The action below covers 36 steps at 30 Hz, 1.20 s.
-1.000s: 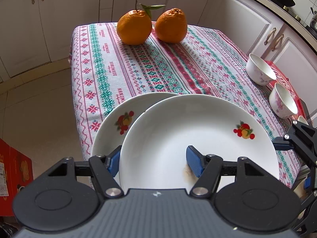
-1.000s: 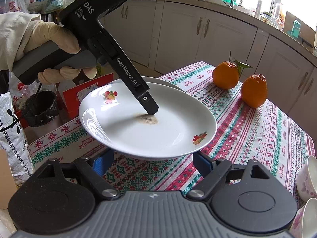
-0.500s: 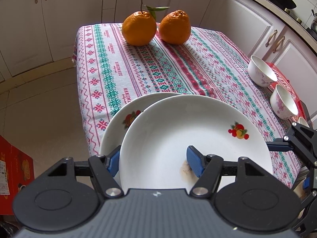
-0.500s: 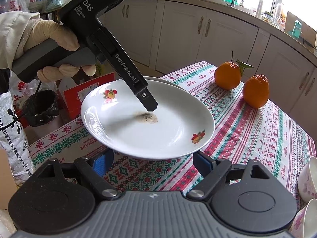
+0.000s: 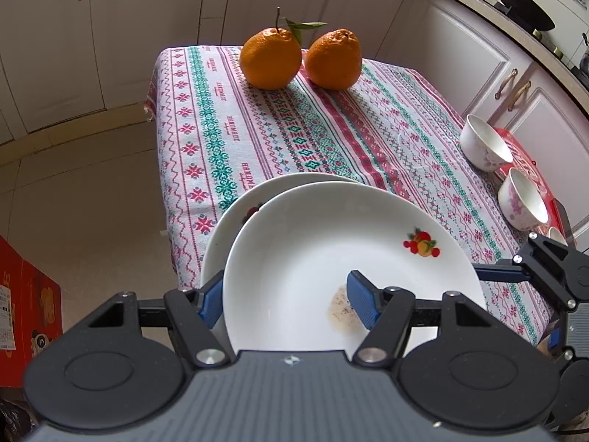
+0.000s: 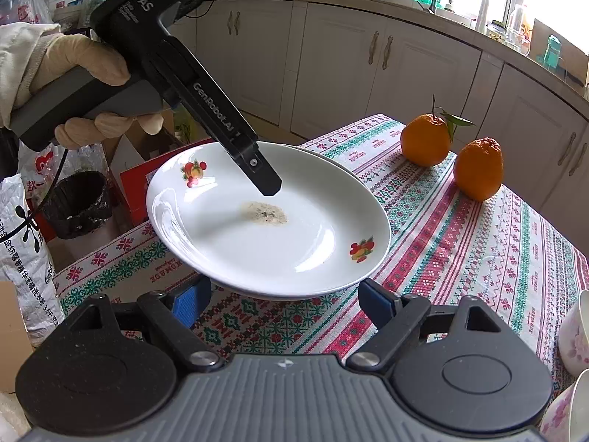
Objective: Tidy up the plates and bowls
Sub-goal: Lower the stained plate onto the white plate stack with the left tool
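Note:
My left gripper [image 5: 287, 304] is shut on the rim of a white plate [image 5: 331, 258] with fruit motifs and a brown stain. It holds that plate just over a second white plate [image 5: 239, 213] lying at the table's near left corner. In the right wrist view the held plate [image 6: 257, 228] nearly covers the lower plate, with the left gripper's finger [image 6: 257, 173] over it. My right gripper [image 6: 283, 305] is open and empty, close to the plates' near edge. Two flowered bowls [image 5: 482, 143] [image 5: 522, 199] stand at the table's right side.
Two oranges [image 5: 270, 59] [image 5: 333, 59] sit at the far end of the patterned tablecloth [image 5: 294, 125]. A red tray [image 5: 522, 154] lies under the bowls. Cabinets surround the table. A red box [image 5: 29, 294] and a black bin [image 6: 77, 202] stand on the floor.
The left gripper has carried the held plate further over the lower plate, which now shows less. The right gripper has stayed open near the plates.

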Each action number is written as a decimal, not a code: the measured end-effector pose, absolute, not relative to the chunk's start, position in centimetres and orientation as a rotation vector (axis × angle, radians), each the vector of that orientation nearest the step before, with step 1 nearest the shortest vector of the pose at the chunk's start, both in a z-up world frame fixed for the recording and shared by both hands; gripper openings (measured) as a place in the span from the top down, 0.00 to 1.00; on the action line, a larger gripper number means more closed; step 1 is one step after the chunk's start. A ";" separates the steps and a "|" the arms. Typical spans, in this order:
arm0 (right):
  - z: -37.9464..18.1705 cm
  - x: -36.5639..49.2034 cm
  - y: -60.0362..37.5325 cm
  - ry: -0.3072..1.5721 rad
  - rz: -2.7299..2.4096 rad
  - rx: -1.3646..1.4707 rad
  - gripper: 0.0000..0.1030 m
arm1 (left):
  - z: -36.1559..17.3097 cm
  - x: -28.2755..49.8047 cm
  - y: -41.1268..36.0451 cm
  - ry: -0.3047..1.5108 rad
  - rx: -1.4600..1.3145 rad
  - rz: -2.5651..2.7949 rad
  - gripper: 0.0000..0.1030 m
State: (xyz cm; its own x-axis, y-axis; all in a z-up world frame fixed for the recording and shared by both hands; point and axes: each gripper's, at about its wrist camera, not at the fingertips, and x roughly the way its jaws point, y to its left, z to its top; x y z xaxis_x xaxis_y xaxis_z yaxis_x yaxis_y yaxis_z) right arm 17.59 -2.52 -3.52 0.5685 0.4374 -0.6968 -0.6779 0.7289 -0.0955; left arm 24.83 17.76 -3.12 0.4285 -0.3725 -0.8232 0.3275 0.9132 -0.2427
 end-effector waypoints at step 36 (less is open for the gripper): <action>-2.7 15.9 -4.5 0.643 0.658 -0.348 0.00 | -2.2 24.7 17.5 1.019 -0.019 -0.343 0.20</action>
